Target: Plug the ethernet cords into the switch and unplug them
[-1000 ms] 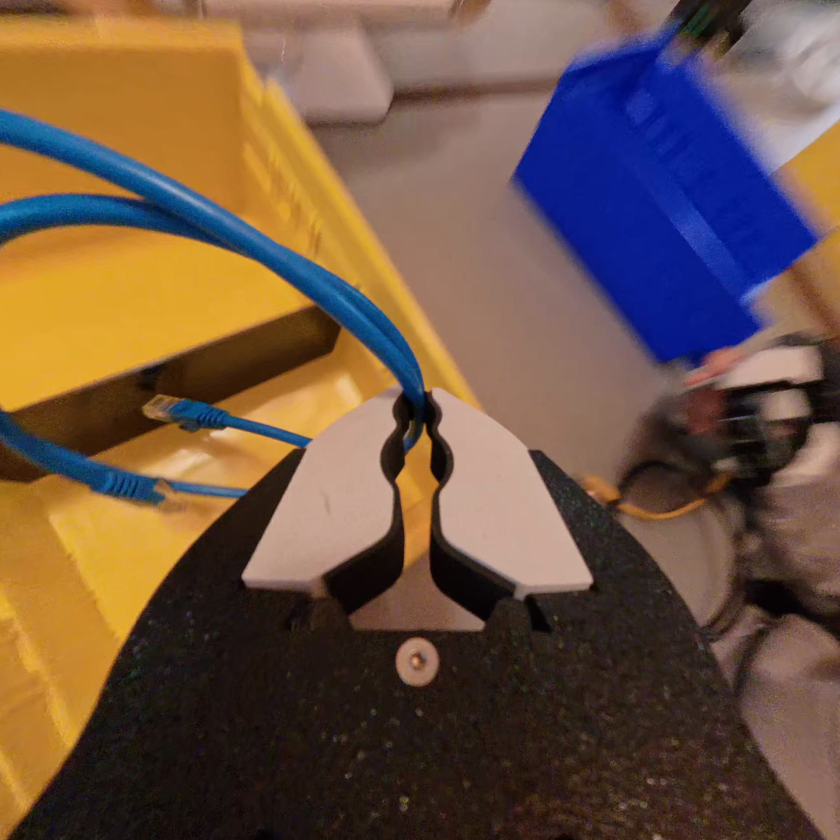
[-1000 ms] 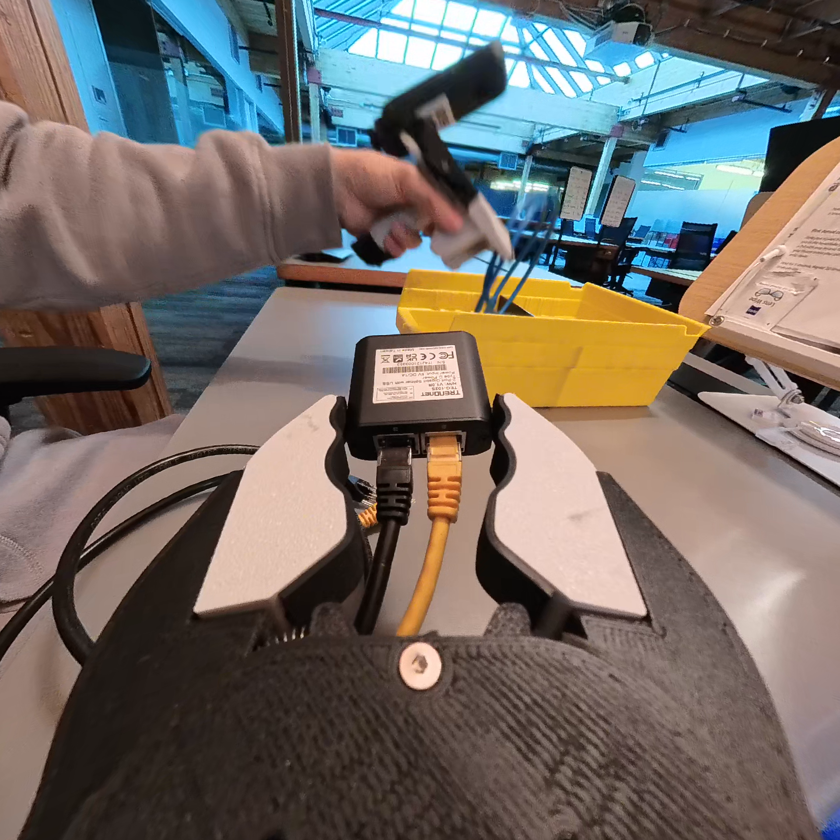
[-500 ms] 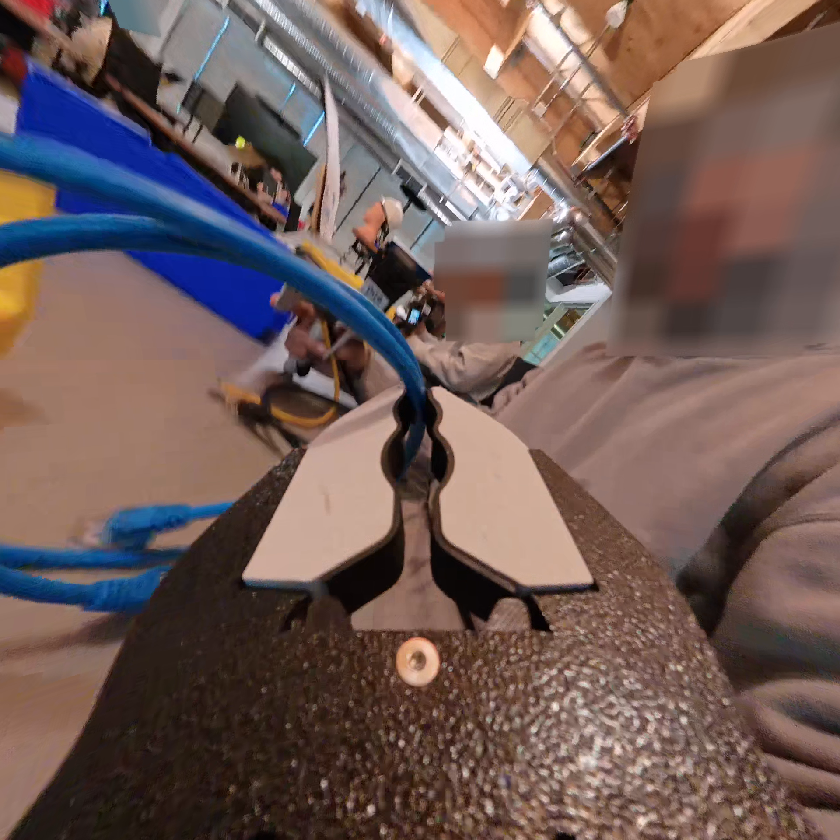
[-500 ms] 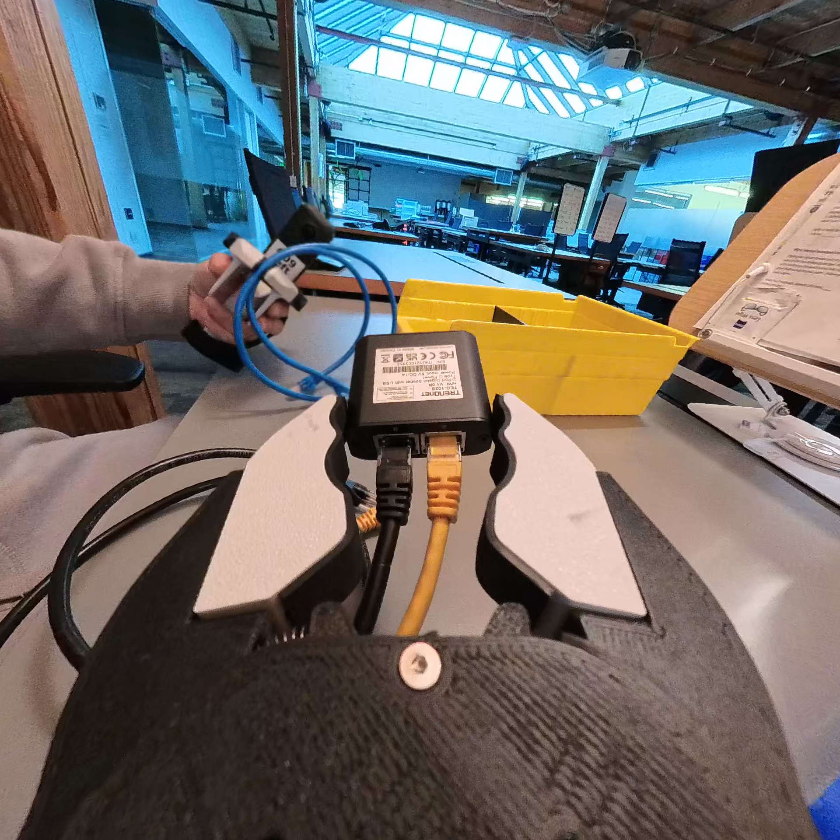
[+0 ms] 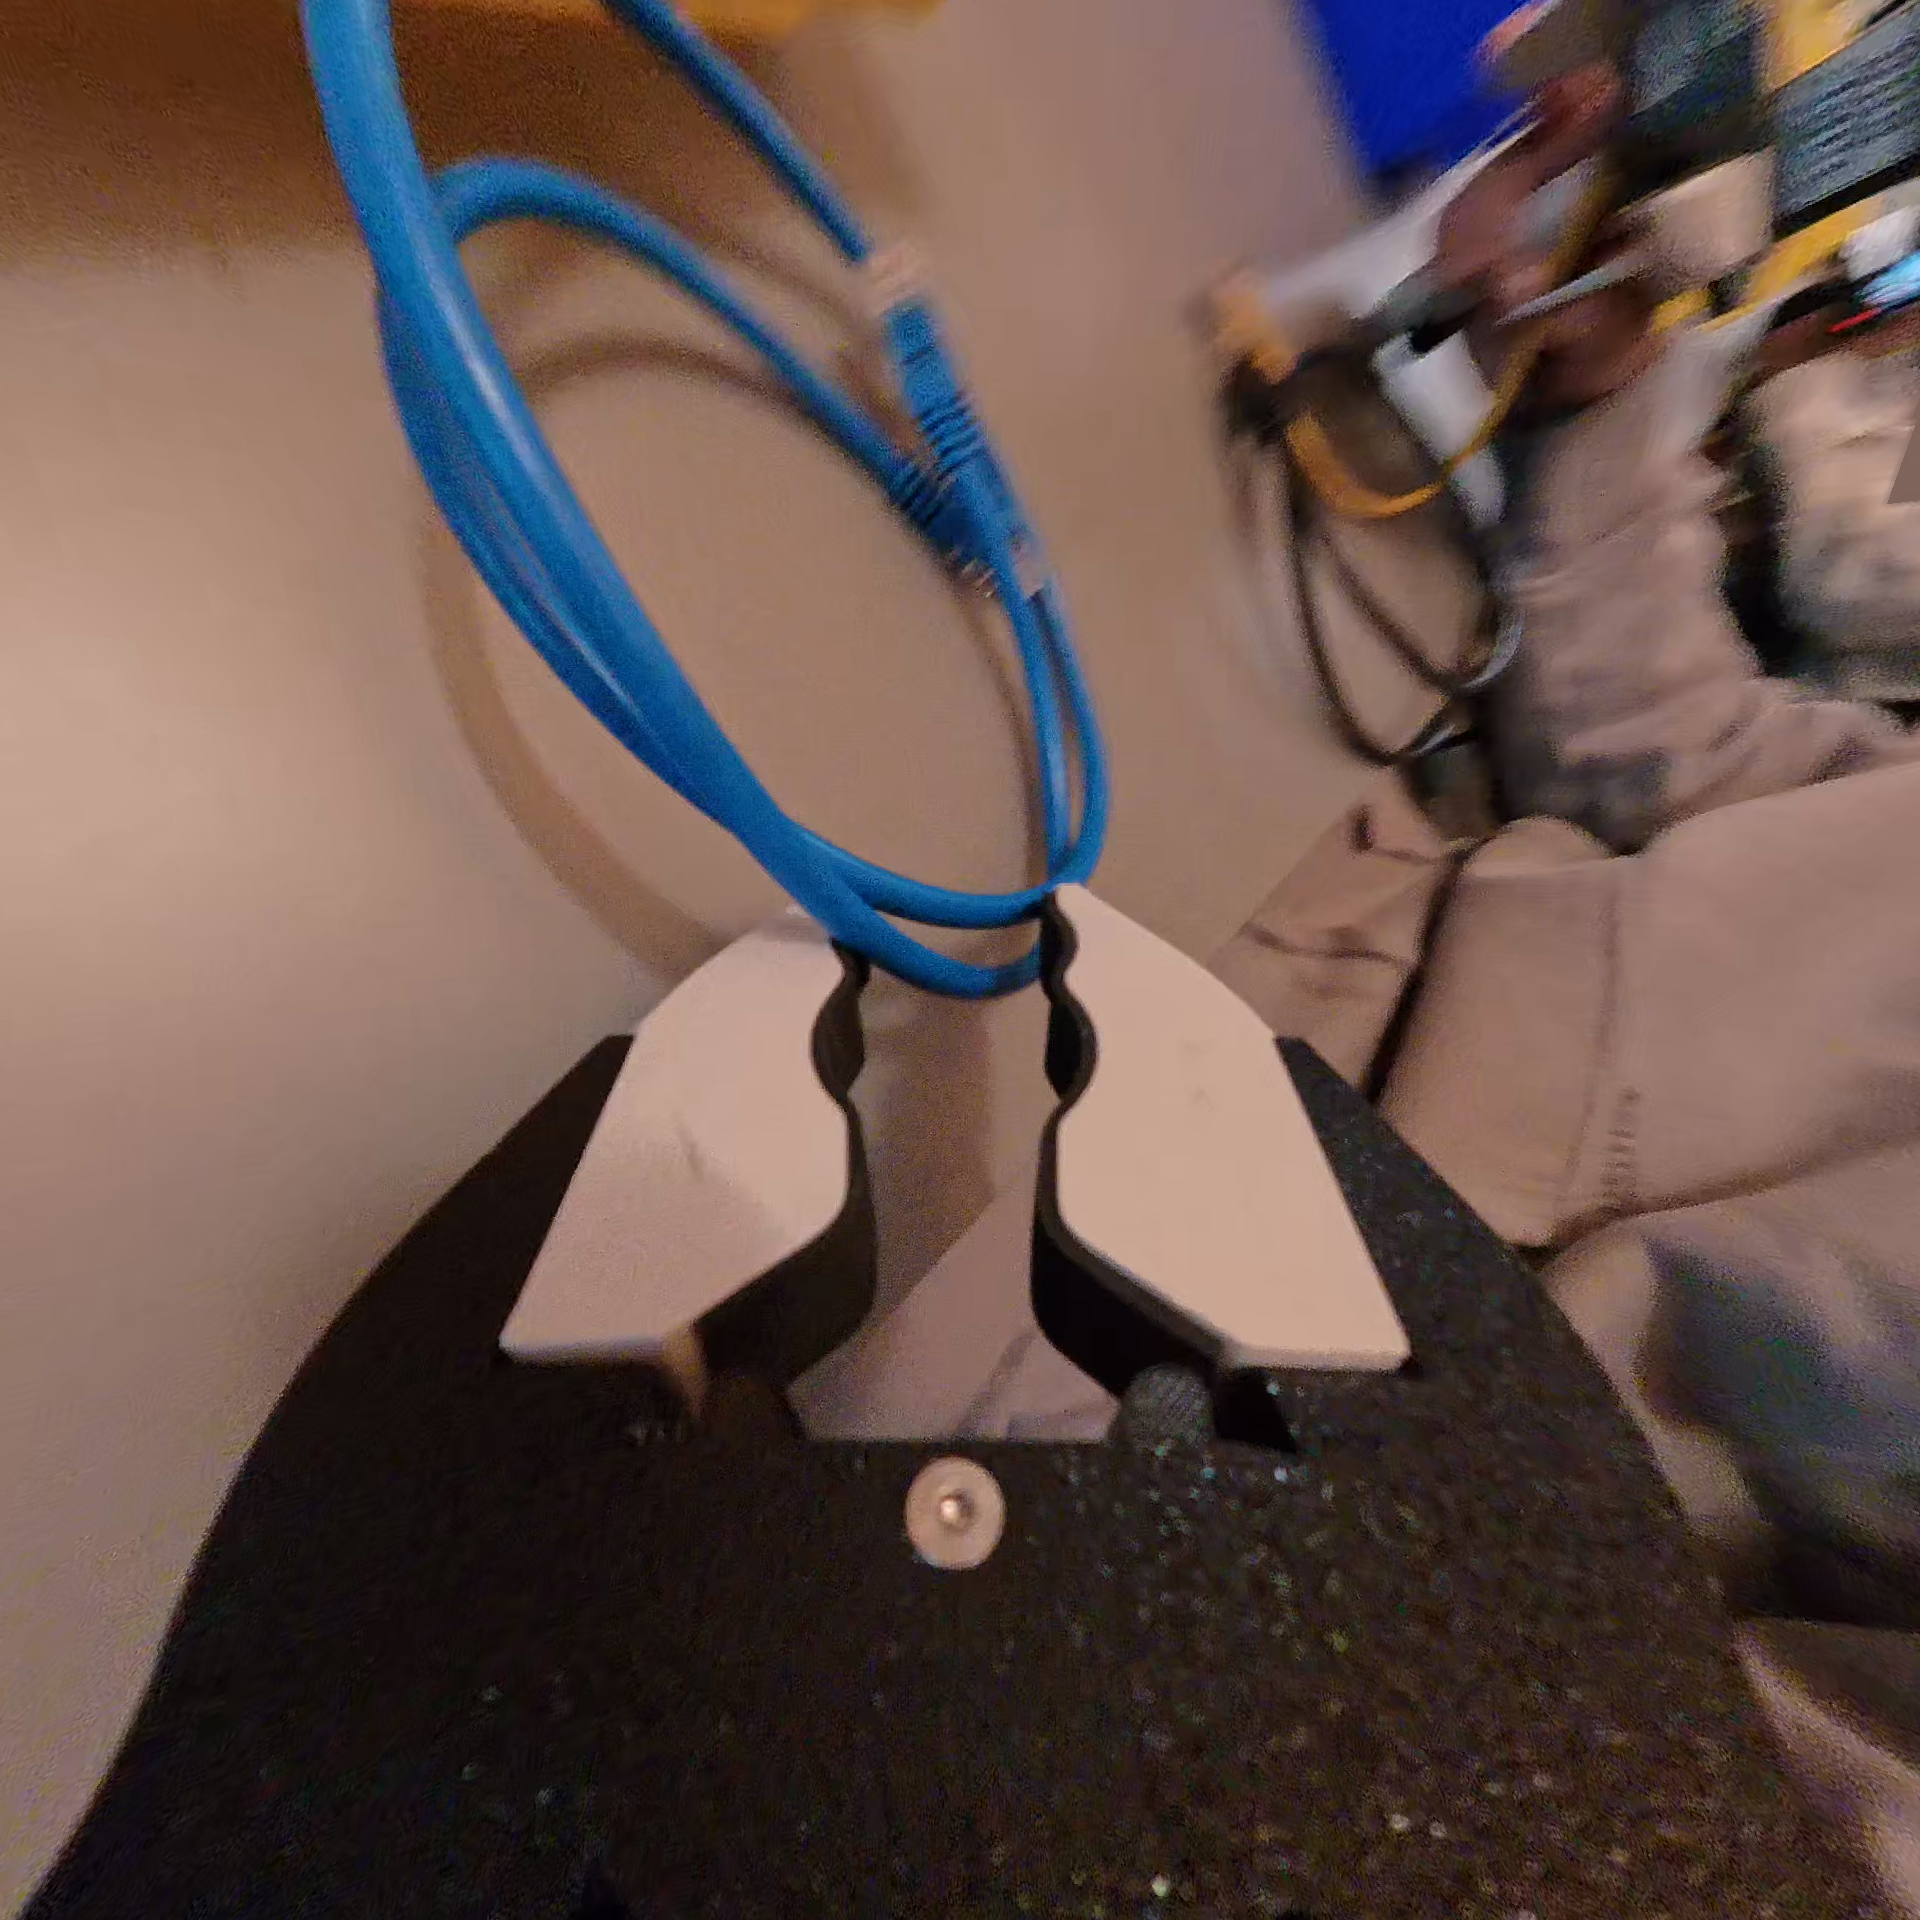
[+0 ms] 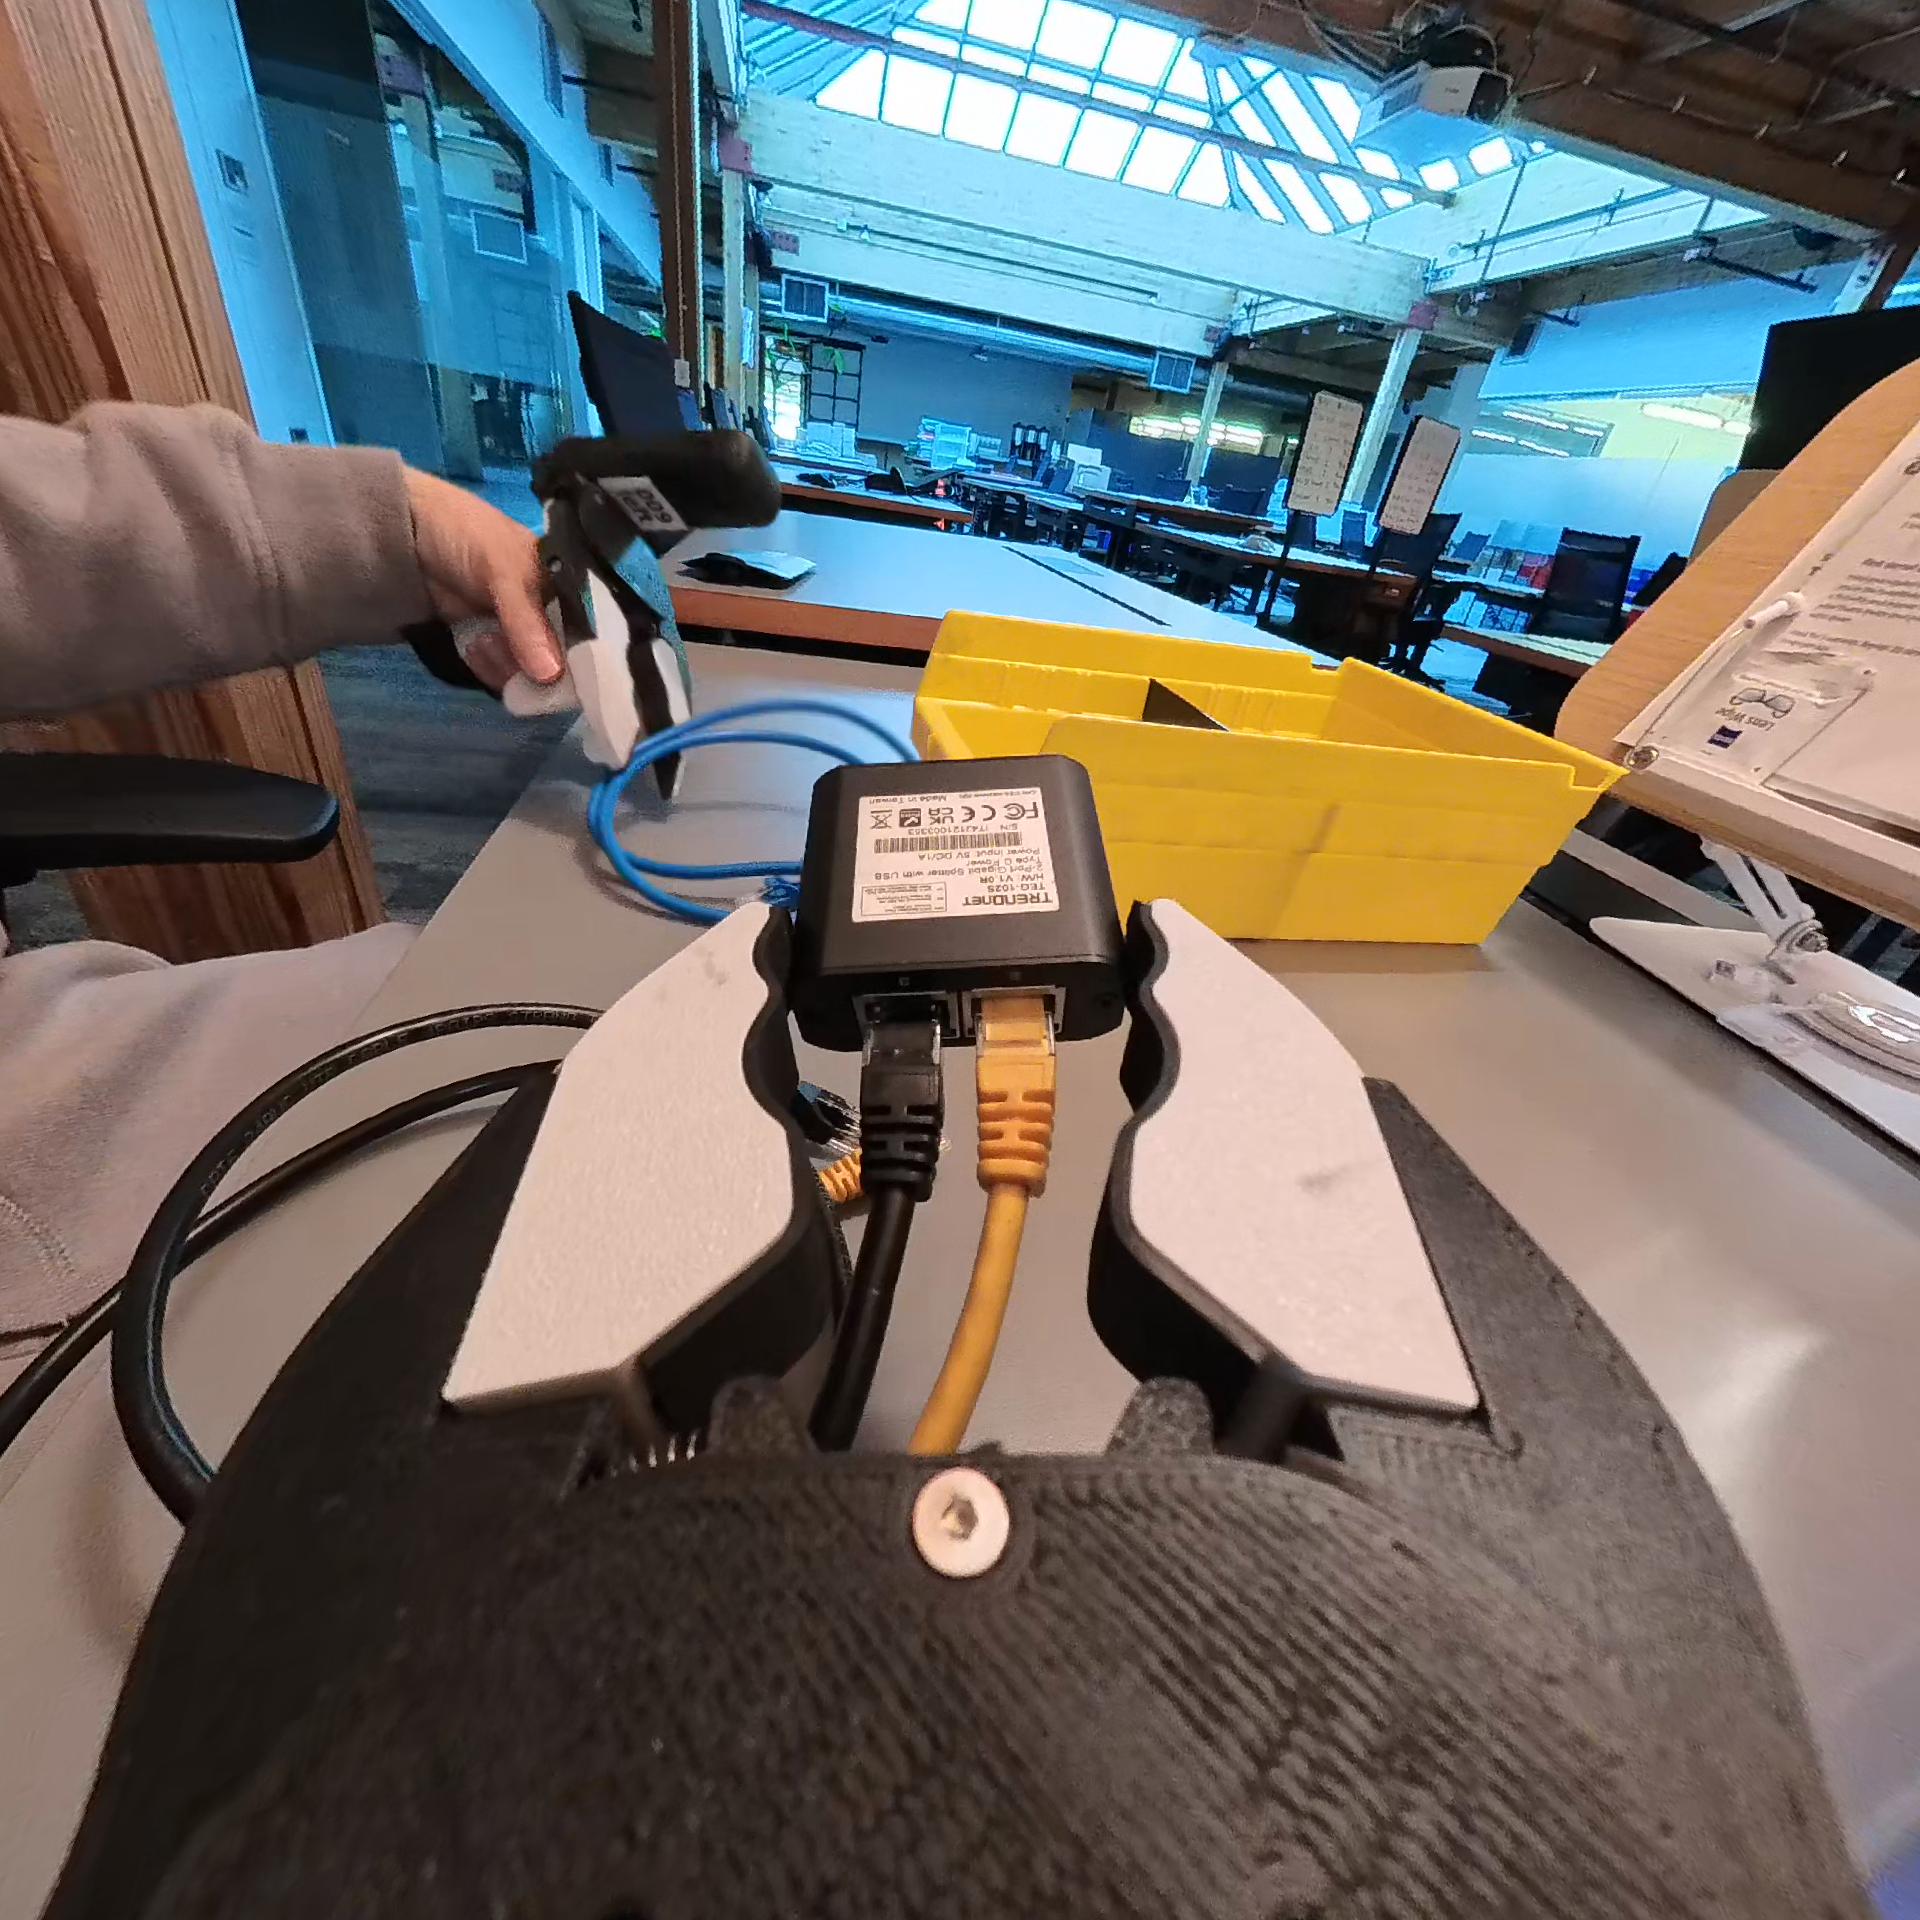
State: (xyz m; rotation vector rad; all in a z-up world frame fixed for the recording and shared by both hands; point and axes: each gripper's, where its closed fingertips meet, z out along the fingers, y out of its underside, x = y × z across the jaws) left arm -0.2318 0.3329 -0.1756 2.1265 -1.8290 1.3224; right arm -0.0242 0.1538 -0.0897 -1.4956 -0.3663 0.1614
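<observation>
Holding the black switch (image 6: 961, 873) from both sides, my right tongs (image 6: 956, 961) squeeze it just above the grey bench (image 6: 1558, 1195). A black cord (image 6: 899, 1091) sits in the switch's left port and an orange cord (image 6: 1013, 1081) sits in the right port, and both run back between my fingers. My left tongs (image 5: 951, 951) are spread apart, with a gap between the tips. The blue cord (image 5: 582, 582) lies as a double loop across that gap, and it touches the right fingertip (image 5: 1070, 935). I cannot tell if it is pinched at all. Its two plugs (image 5: 935, 395) lie close together out in front. From the right side, I see the left tongs (image 6: 634, 707) pointing down at the bench, with the blue cord (image 6: 665, 821) curled under them, left of the switch. A yellow bin (image 6: 1299, 821) stands behind the switch. A tilted board with papers (image 6: 1787, 665) stands at the right.
</observation>
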